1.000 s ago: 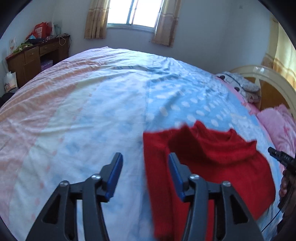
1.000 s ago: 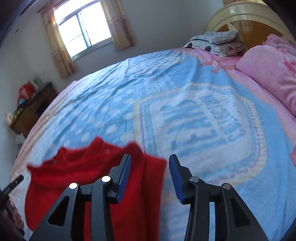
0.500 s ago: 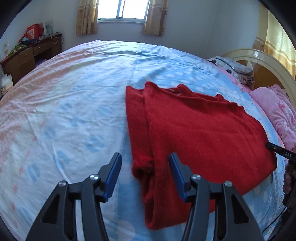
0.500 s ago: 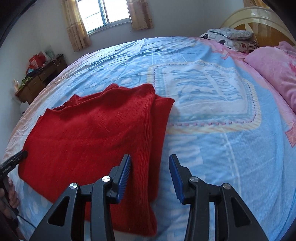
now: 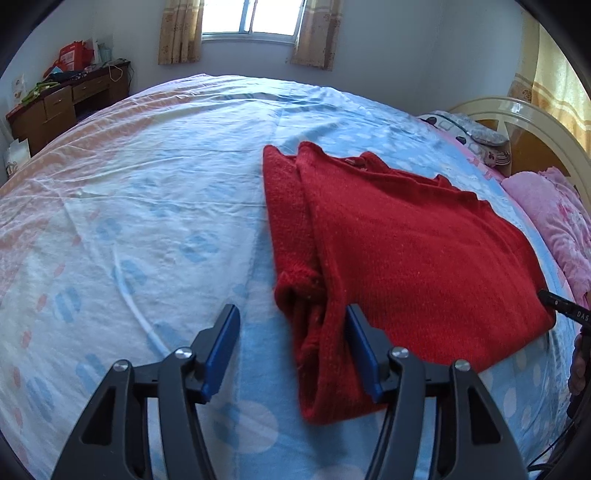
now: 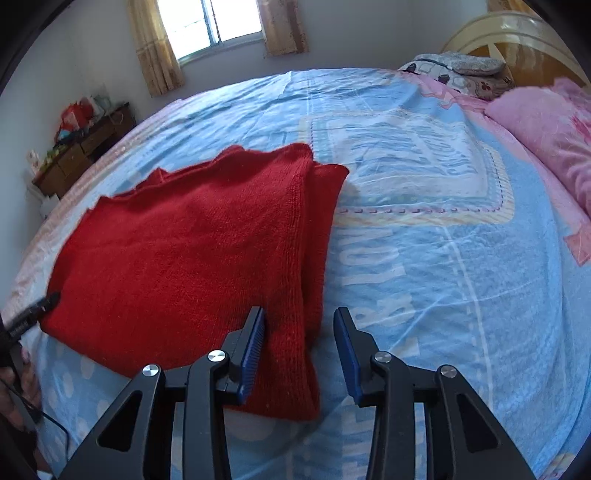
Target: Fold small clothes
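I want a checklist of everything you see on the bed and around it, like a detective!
Surface: bedsheet, blue and pink, lightly wrinkled.
Job's things: red sweater lying flat, side sleeves tucked under, not yet folded small.
Clutter: pink pillow at the headboard.
Grippers: left gripper open, jaws just opening, over the sweater's left edge; right gripper open over its right edge.
Cables: thin black cable by a hand.
Surroundings: window, curtains, cluttered wooden desk.
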